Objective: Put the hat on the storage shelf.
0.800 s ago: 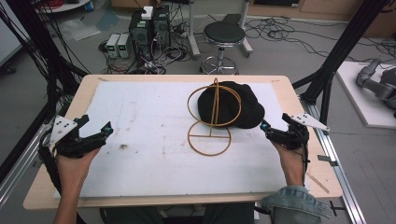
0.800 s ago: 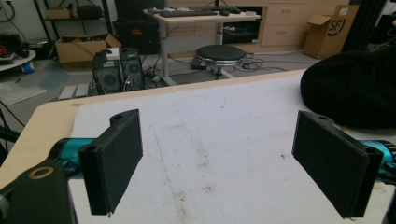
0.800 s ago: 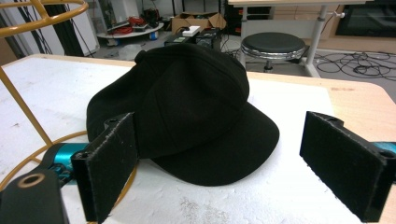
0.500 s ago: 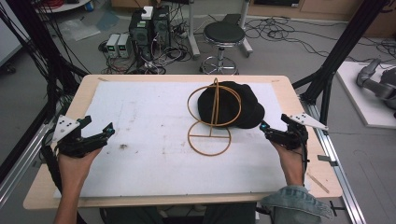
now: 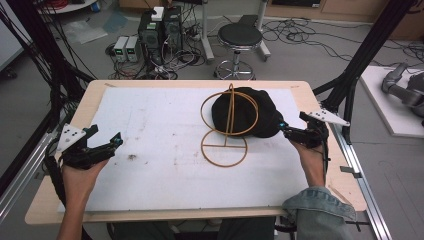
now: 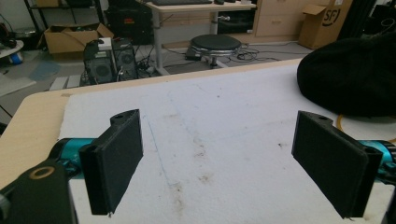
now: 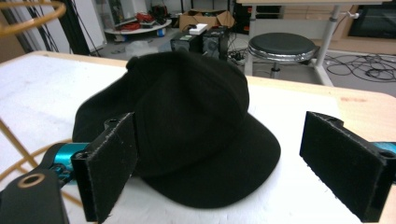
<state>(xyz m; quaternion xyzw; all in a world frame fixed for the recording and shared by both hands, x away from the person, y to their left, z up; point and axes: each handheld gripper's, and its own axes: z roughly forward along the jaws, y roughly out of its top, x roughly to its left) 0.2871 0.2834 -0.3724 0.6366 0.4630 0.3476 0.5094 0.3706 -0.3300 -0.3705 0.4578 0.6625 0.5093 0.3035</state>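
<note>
Barely anything is shifting since the earlier frames: both hands are holding nearly the same places.
White table mat (image 5: pixel 150 125) is bearing the black cap (image 7: pixel 187 121) beside the wire stand (image 5: pixel 227 131); right gripper (image 5: pixel 289 132), jaws wide and empty, is facing its brim; left gripper (image 5: pixel 102 144) is waiting open. Box lettering (image 6: pixel 330 16) is reading "SF".
</note>
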